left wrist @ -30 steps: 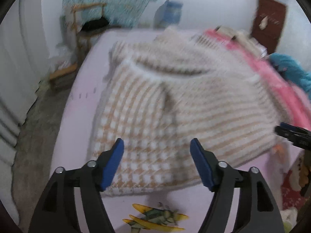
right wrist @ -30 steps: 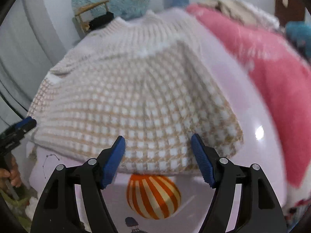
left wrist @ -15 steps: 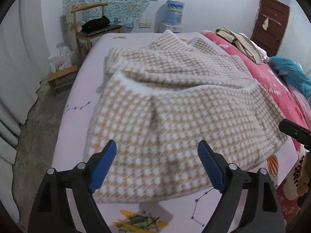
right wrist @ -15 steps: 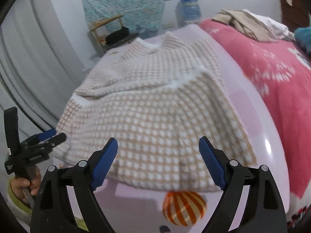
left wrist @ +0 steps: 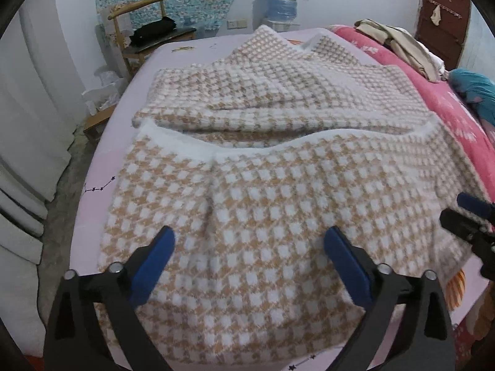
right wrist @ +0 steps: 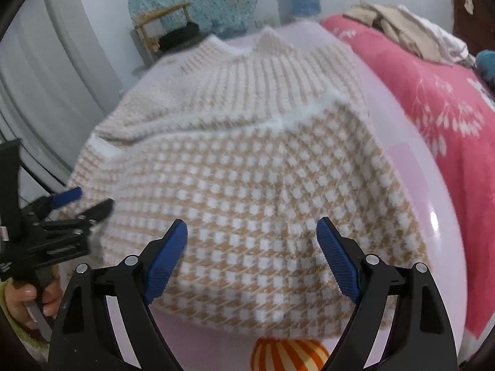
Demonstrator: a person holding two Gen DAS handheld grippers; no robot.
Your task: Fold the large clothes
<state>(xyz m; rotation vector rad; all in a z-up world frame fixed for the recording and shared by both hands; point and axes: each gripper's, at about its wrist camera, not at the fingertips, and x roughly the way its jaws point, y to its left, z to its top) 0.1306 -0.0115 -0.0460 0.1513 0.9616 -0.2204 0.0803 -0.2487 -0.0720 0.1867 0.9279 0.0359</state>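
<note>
Both grippers hover above the near hem. Left gripper (left wrist: 247, 262): jaws wide, holding nothing. Right gripper (right wrist: 252, 255): jaws wide, holding nothing. The checked sweater (left wrist: 272, 191) lies on the lilac bed sheet (left wrist: 92, 216), lower half doubled over, neckline pointing away.

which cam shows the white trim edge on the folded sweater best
The left wrist view: it is sharp, and the white trim runs across nearly the whole sweater where the bottom is folded up. The right wrist view shows the same trim, but blurred and at an angle.
</note>
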